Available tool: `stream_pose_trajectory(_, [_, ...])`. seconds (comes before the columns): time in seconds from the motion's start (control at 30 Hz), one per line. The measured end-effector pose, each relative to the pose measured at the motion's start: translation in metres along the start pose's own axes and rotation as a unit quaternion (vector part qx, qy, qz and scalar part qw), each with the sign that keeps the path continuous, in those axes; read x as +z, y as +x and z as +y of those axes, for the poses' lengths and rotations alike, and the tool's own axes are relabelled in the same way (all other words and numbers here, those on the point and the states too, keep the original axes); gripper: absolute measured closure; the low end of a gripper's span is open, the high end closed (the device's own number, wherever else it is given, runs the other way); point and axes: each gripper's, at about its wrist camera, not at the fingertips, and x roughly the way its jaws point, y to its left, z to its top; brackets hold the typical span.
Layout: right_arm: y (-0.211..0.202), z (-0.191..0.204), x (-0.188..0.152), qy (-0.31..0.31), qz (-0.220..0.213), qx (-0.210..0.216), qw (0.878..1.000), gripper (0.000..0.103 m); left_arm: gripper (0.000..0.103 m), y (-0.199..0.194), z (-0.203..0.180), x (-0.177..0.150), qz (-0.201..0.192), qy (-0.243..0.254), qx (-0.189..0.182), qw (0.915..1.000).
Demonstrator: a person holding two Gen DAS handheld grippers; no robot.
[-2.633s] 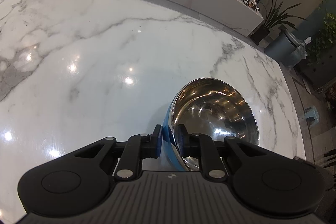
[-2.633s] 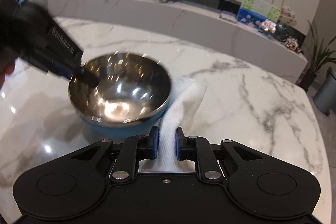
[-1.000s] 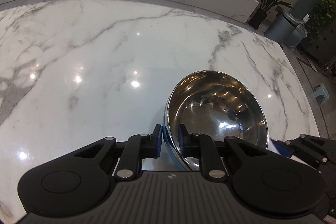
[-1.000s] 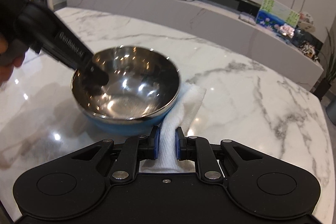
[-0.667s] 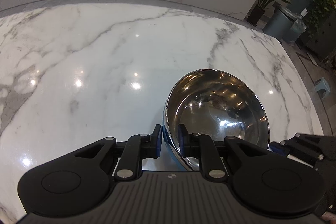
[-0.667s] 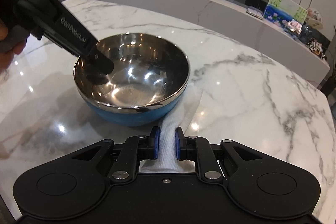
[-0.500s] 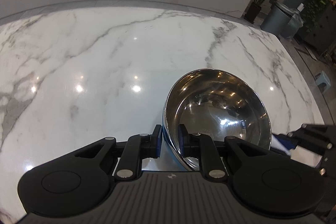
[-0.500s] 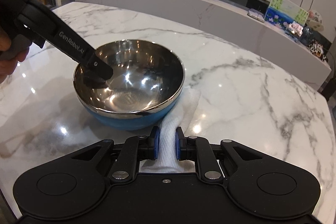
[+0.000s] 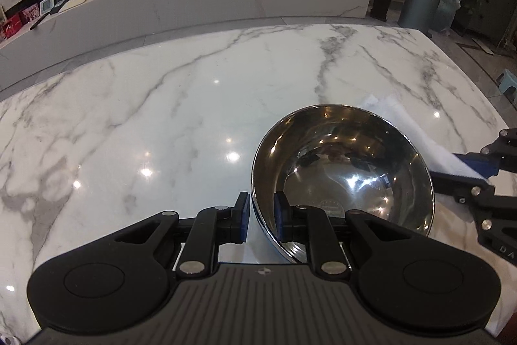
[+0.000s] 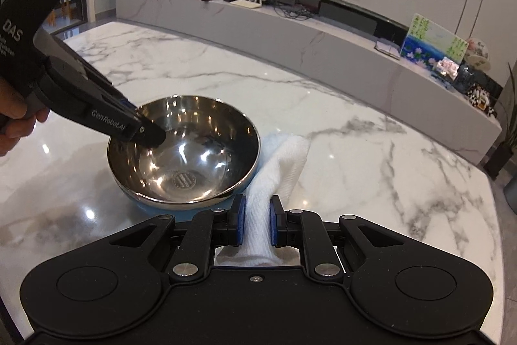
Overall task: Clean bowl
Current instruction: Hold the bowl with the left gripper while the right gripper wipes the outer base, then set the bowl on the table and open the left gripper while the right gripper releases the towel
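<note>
A steel bowl (image 9: pixel 349 170) with a blue outside sits on the marble table (image 9: pixel 161 125). My left gripper (image 9: pixel 261 215) is shut on the bowl's near rim, one finger inside and one outside. In the right wrist view the bowl (image 10: pixel 194 157) is in the middle and the left gripper (image 10: pixel 142 128) clamps its left rim. My right gripper (image 10: pixel 257 222) is shut on a white cloth (image 10: pixel 274 170), which lies against the bowl's right outer side. The cloth (image 9: pixel 416 131) and the right gripper (image 9: pixel 478 173) show at the right of the left wrist view.
A long marble ledge (image 10: pixel 323 34) with ornaments, pictures and a router runs behind the table. A grey bin (image 9: pixel 420 5) and potted plants stand on the floor beyond the table's right edge (image 9: pixel 484 96).
The bowl has shifted and turned a little on the table, still clamped by my left gripper. The cloth stays against its right outer side in my right gripper.
</note>
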Motion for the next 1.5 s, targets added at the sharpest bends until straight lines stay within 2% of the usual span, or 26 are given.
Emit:
stream_pose_trajectory(0.17, [0.010,0.005,-0.003,-0.002,0.030,-0.004,1.000,0.089,0.088,0.001,0.000,0.000,0.001,0.000,0.001,1.0000])
stream_pose_trajectory(0.33, [0.021,-0.003,-0.008,0.025,0.059,-0.016,0.998,0.089,0.088,0.002,0.000,0.000,0.001,-0.001,0.001,1.0000])
stream_pose_trajectory(0.5, [0.028,-0.007,-0.013,0.044,0.081,-0.010,0.996,0.089,0.088,0.002,0.000,0.000,0.002,-0.002,0.002,1.0000])
stream_pose_trajectory(0.93, [0.027,-0.007,-0.015,0.053,0.088,-0.009,0.995,0.089,0.087,0.003,0.001,0.000,0.000,-0.003,0.006,1.0000])
stream_pose_trajectory(1.2, [0.024,-0.015,-0.013,0.076,0.077,-0.030,0.994,0.084,0.085,0.002,0.002,-0.001,-0.003,-0.005,0.008,0.9999])
stream_pose_trajectory(1.23, [0.025,-0.016,-0.014,0.081,0.078,-0.026,0.993,0.084,0.084,0.001,0.002,-0.001,-0.005,-0.005,0.010,0.9999])
stream_pose_trajectory(1.27, [0.025,-0.016,-0.014,0.084,0.079,-0.025,0.993,0.084,0.079,0.000,0.002,-0.001,-0.010,-0.006,0.013,0.9998])
stream_pose_trajectory(1.37, [0.026,-0.018,-0.014,0.089,0.079,-0.028,0.992,0.085,0.058,-0.005,0.004,0.000,-0.030,-0.016,0.014,0.9993])
stream_pose_trajectory(1.5, [0.026,-0.026,-0.013,0.113,0.075,-0.043,0.990,0.089,0.049,-0.012,0.010,0.003,-0.055,-0.040,0.005,0.9977])
